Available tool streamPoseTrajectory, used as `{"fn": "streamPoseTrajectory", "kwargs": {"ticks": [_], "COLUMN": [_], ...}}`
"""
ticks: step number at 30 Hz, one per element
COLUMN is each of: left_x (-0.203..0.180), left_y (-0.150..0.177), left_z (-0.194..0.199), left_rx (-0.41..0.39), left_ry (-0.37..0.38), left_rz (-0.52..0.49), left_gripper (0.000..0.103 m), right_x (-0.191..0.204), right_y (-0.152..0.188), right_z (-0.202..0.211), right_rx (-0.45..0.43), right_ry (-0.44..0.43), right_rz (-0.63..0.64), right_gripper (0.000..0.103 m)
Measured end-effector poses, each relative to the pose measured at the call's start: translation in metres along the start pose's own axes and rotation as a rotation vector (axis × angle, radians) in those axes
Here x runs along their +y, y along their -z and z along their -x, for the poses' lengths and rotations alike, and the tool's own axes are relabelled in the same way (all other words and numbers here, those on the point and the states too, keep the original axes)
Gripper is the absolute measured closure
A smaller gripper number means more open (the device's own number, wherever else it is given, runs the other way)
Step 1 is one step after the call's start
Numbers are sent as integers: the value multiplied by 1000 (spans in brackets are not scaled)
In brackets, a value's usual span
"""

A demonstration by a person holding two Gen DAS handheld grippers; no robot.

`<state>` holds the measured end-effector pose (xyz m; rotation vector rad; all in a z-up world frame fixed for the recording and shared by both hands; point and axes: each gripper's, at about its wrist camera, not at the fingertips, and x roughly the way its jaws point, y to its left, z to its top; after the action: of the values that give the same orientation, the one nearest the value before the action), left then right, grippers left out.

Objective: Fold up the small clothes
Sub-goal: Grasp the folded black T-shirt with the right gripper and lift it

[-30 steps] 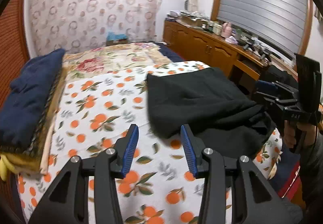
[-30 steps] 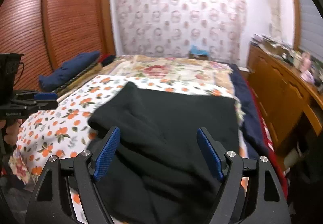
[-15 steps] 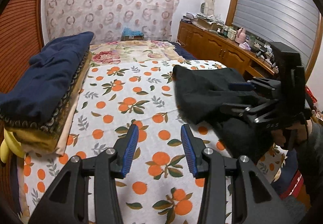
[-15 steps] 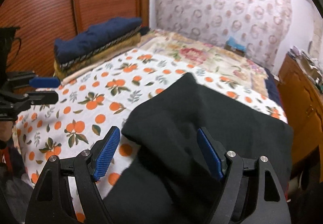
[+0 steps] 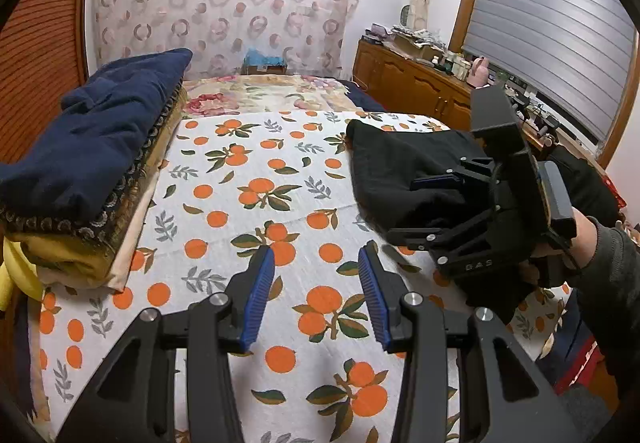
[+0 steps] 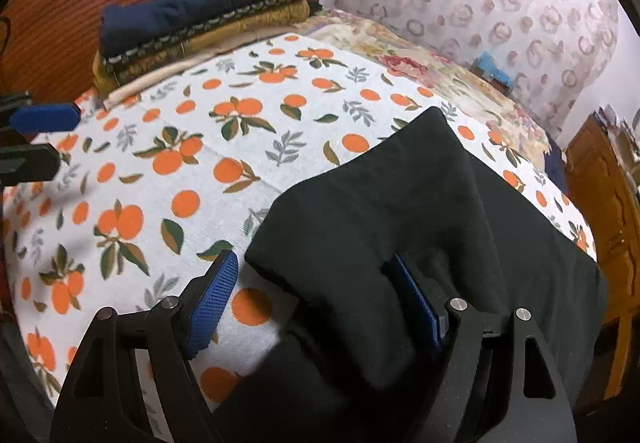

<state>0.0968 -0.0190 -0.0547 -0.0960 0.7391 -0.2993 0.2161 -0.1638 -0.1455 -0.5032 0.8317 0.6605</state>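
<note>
A black garment [image 6: 420, 211] lies bunched on the right side of the orange-print bedsheet [image 6: 168, 163]; it also shows in the left wrist view [image 5: 400, 167]. My right gripper [image 6: 316, 299] is open, its jaws straddling the garment's near folded edge, with the right finger pressed against the cloth. In the left wrist view the right gripper [image 5: 424, 207] reaches over the garment. My left gripper [image 5: 316, 283] is open and empty above bare sheet [image 5: 240, 203], left of the garment. Its blue fingertip [image 6: 44, 118] shows at the left edge of the right wrist view.
A stack of folded blankets with a navy one on top [image 5: 92, 147] lies along the bed's left side [image 6: 200, 11]. A wooden cabinet with clutter [image 5: 420, 83] stands on the right. A floral cover [image 5: 264, 95] lies at the bed's far end.
My right gripper has moved down and forward onto the garment's near edge. My left gripper has swung left, away from the garment, over bare sheet.
</note>
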Motion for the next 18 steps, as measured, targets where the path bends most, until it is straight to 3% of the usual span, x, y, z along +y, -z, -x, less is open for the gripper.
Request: {"fn": "streamPoseTrajectory", "kwargs": {"ticks": [3, 4, 5, 6, 8, 10, 18], "left_x": [-1, -2, -3, -4, -6, -9, -20], "left_y": [2, 2, 3, 4, 5, 5, 6], "left_z": [-3, -5, -6, -8, -8, -9, -16], "left_rx": [8, 12, 15, 19, 22, 24, 38], "left_ry": [4, 6, 7, 8, 11, 17, 36], "left_rz": [1, 0, -1, -4, -8, -12, -38], "left_gripper": [61, 61, 61, 61, 61, 61, 61], "right_x": [3, 3, 2, 1, -5, -13, -76], "right_y": [1, 2, 2, 2, 2, 2, -6], "right_z": [-3, -3, -1, 1, 6, 15, 81], "right_rx": [3, 1, -6, -14, -31, -61, -247], "right_ry": [17, 19, 30, 33, 27, 24, 75], "right_rz": [19, 18, 18, 16, -4, -29, -180], "right_gripper": [24, 32, 48, 54, 81, 89, 94]}}
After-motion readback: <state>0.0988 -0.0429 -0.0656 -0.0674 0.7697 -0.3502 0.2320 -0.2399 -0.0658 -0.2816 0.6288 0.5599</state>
